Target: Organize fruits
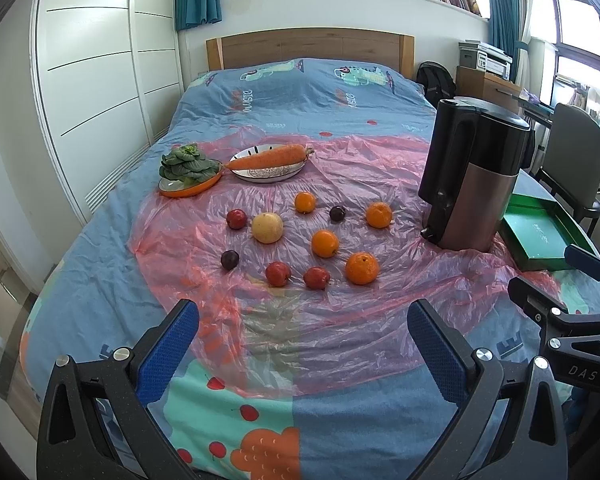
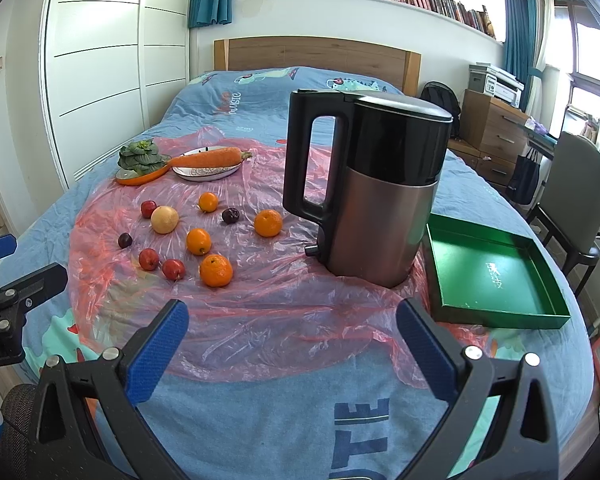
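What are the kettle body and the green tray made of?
Kettle: lower body looks like brushed metal with a dull sheen; top and handle look like glossy black plastic. Green tray: probably coated cardboard, judging by thin folded walls and a satin glare.

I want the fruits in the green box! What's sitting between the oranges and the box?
The big kettle stands between the nearest orange and the green box, on the pink plastic sheet. The right wrist view shows it best.

Four oranges (image 1: 325,243), three red apples (image 1: 277,273), two plums (image 1: 230,259), one pear (image 1: 267,227), one carrot (image 1: 269,157), one kettle (image 2: 376,188)
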The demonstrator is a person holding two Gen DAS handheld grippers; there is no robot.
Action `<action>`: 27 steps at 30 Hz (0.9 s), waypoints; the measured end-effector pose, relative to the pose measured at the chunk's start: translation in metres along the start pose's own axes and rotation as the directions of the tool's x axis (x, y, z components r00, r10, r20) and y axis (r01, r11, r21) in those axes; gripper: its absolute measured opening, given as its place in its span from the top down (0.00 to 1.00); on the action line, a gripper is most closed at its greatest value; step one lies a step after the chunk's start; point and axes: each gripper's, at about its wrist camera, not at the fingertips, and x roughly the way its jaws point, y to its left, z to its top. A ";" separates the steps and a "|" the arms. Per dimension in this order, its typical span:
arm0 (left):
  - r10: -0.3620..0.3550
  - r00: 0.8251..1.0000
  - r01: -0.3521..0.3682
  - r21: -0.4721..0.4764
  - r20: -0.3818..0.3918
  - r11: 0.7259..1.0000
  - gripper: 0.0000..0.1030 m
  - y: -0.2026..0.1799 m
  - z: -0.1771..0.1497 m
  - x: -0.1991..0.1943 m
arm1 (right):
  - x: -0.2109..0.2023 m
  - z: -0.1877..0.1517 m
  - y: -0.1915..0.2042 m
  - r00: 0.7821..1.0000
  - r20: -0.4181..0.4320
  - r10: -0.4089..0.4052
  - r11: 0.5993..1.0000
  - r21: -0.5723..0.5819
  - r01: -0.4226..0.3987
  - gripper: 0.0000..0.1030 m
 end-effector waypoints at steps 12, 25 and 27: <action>0.001 1.000 -0.001 -0.007 -0.013 1.000 0.01 0.001 0.000 0.004 | 0.001 0.000 -0.001 1.000 0.000 0.002 1.000 0.000 -0.002 0.00; -0.004 1.000 0.004 -0.009 -0.022 1.000 0.01 0.001 -0.002 0.005 | 0.001 0.000 -0.002 1.000 -0.001 0.001 1.000 0.000 -0.001 0.00; -0.004 1.000 0.004 -0.008 -0.026 1.000 0.01 0.000 -0.003 0.006 | 0.001 0.000 -0.002 1.000 -0.001 0.002 1.000 0.001 -0.002 0.00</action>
